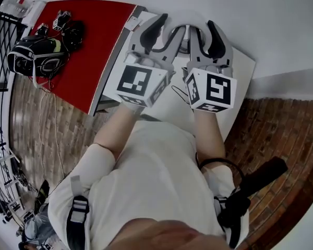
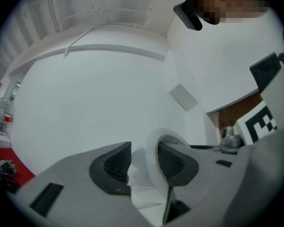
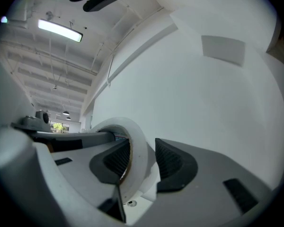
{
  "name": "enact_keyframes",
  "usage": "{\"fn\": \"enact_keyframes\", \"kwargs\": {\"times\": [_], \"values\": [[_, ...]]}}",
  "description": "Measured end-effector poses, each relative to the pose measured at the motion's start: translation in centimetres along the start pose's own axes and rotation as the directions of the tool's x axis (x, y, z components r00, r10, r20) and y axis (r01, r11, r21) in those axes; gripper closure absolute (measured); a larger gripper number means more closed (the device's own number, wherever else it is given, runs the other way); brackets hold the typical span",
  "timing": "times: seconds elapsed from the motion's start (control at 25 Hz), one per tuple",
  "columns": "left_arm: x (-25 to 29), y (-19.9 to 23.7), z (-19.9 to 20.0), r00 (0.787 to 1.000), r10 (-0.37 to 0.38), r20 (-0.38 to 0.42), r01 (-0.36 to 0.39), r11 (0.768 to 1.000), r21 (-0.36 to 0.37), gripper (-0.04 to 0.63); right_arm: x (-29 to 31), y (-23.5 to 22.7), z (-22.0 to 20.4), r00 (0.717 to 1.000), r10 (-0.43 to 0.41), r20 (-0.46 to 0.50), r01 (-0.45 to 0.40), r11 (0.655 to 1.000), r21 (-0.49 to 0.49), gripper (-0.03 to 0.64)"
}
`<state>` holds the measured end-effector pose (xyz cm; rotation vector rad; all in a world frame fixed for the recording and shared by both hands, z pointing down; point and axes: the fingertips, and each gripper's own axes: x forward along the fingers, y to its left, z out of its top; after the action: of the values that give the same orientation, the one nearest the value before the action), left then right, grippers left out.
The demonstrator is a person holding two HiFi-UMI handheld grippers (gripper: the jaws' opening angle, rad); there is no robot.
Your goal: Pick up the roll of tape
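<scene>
Above the white table beside the red table, the roll of tape stood on edge in the air, hole facing left-right, the left gripper and right gripper each clamped on its wall, one jaw through the hole.

White shirt; grey left gripper, right gripper (black pads).

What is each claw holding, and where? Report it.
The roll of tape: left claw and right claw each pinch its ring wall, one jaw inside the hole, one outside.
</scene>
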<state>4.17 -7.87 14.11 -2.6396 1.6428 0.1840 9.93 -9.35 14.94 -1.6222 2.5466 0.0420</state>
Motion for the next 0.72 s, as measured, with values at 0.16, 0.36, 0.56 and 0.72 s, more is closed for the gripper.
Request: {"fn": "enact_keyframes", "kwargs": {"times": [0.16,0.36,0.56,0.72], "values": [[-1.1,-0.4,2.3,0.998,-0.031,0.049,0.030,0.999,0.012,0.430,-0.9,1.0,2.5,0.999,-0.024,0.048,0.027,0.999,-0.043,0.449],[-2.8,-0.9,5.7,0.988,-0.077,0.133,0.074,0.997,0.029,0.430,-2.5,2.3,5.4,0.991,-0.067,0.117,0.078,0.993,-0.090,0.449],[-3.9,-1.4,8.0,0.974,-0.127,0.189,0.121,0.992,0.041,0.430,-3.8,3.4,8.0,0.979,-0.106,0.174,0.130,0.982,-0.135,0.449],[-4.7,-1.5,9.9,0.955,-0.161,0.248,0.152,0.987,0.054,0.430,-4.5,4.3,9.9,0.966,-0.137,0.220,0.176,0.970,-0.169,0.449]]}}
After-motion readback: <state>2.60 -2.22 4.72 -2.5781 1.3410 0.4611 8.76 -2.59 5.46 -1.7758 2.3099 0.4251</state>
